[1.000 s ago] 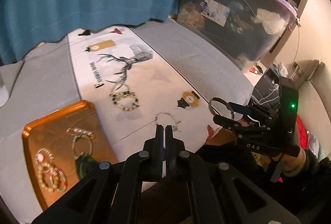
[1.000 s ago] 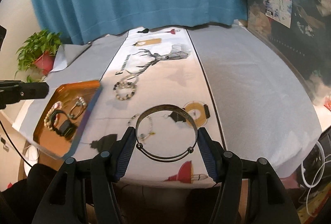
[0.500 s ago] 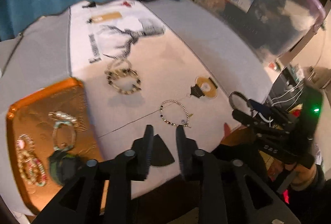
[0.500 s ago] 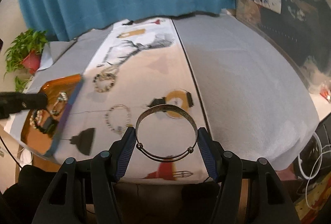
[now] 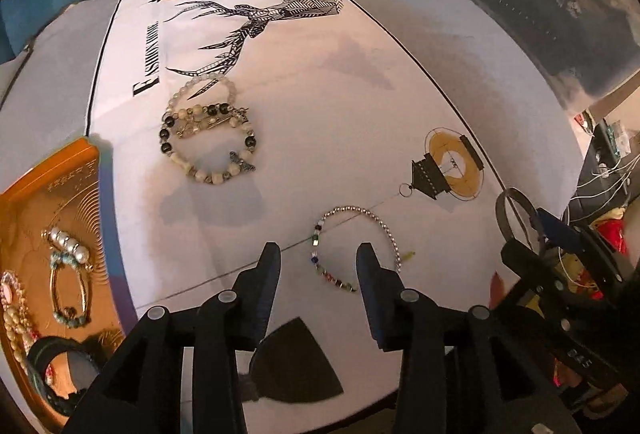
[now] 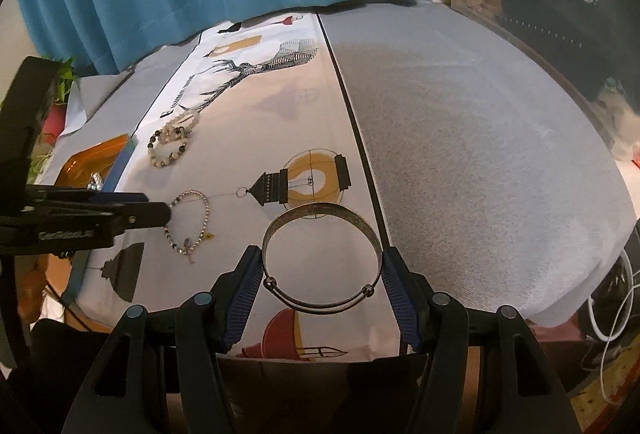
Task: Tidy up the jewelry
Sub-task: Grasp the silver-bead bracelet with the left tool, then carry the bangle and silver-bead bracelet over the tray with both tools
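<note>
Descending w/ jaws just parted, L gripper [image 5: 316,262] straddles thin beaded bracelet [image 5: 360,246], lying 12–1 o'clock of tips; R gripper [image 6: 322,266] clamps silver bangle [image 6: 320,258].

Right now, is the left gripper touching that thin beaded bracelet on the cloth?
Cannot tell. In the left wrist view the left gripper is open around the thin beaded bracelet; neither view plainly shows contact or a gap.
</note>
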`<move>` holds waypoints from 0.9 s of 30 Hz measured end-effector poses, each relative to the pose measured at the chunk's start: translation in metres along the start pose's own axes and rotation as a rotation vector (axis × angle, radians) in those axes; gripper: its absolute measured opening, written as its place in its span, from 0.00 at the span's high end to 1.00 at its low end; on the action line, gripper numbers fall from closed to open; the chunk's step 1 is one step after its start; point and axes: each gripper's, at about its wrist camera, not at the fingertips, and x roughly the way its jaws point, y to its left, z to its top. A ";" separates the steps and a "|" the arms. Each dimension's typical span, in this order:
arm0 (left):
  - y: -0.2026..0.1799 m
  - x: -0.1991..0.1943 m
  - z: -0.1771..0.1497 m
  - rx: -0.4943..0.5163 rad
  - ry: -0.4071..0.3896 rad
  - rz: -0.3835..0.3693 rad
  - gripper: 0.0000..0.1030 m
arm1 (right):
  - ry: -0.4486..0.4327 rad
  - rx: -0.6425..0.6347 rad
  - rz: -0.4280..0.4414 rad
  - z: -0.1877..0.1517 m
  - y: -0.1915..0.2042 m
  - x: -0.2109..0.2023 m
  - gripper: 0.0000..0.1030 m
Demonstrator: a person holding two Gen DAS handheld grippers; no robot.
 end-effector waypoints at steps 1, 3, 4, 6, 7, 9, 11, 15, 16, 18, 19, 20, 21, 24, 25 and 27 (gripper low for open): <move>-0.001 0.003 0.001 0.002 0.006 0.001 0.65 | 0.001 0.002 0.003 0.000 -0.001 0.000 0.41; -0.003 0.006 0.002 0.007 -0.005 0.000 0.68 | 0.001 0.004 0.005 0.000 -0.002 0.000 0.41; -0.005 0.007 0.001 0.012 -0.005 0.004 0.71 | 0.000 0.005 0.005 0.000 -0.003 0.000 0.41; -0.009 0.008 -0.001 0.038 -0.005 0.016 0.99 | 0.000 0.006 0.005 0.000 -0.003 0.000 0.41; -0.011 0.010 -0.001 0.046 0.003 0.009 0.99 | 0.001 0.006 0.004 0.000 -0.003 0.000 0.41; -0.013 0.009 -0.003 0.040 0.000 0.004 0.99 | 0.002 0.008 0.001 0.000 -0.004 0.001 0.41; -0.014 0.008 -0.004 0.031 -0.002 0.001 0.99 | 0.004 0.009 -0.002 0.001 -0.004 0.000 0.41; -0.013 -0.016 -0.003 0.019 -0.058 -0.013 1.00 | -0.005 0.006 -0.008 0.002 -0.004 -0.006 0.41; -0.013 -0.026 -0.003 0.017 -0.076 -0.025 1.00 | -0.011 0.004 -0.009 0.003 -0.003 -0.009 0.41; -0.009 -0.050 -0.003 0.012 -0.122 -0.036 1.00 | -0.022 -0.001 -0.008 0.004 -0.001 -0.015 0.41; -0.008 -0.058 -0.004 0.012 -0.137 -0.038 1.00 | -0.032 -0.006 -0.005 0.006 0.003 -0.021 0.41; -0.005 -0.073 -0.005 0.010 -0.164 -0.038 1.00 | -0.040 -0.009 -0.002 0.007 0.005 -0.025 0.41; -0.001 -0.084 -0.008 0.007 -0.185 -0.036 1.00 | -0.050 -0.017 0.003 0.009 0.010 -0.031 0.41; 0.018 -0.127 -0.022 -0.023 -0.254 -0.020 1.00 | -0.077 -0.049 0.026 0.013 0.029 -0.046 0.41; 0.022 -0.135 -0.026 -0.034 -0.267 -0.016 1.00 | -0.083 -0.058 0.031 0.014 0.033 -0.050 0.41; 0.040 -0.160 -0.040 -0.073 -0.302 0.011 1.00 | -0.099 -0.085 0.049 0.016 0.050 -0.059 0.41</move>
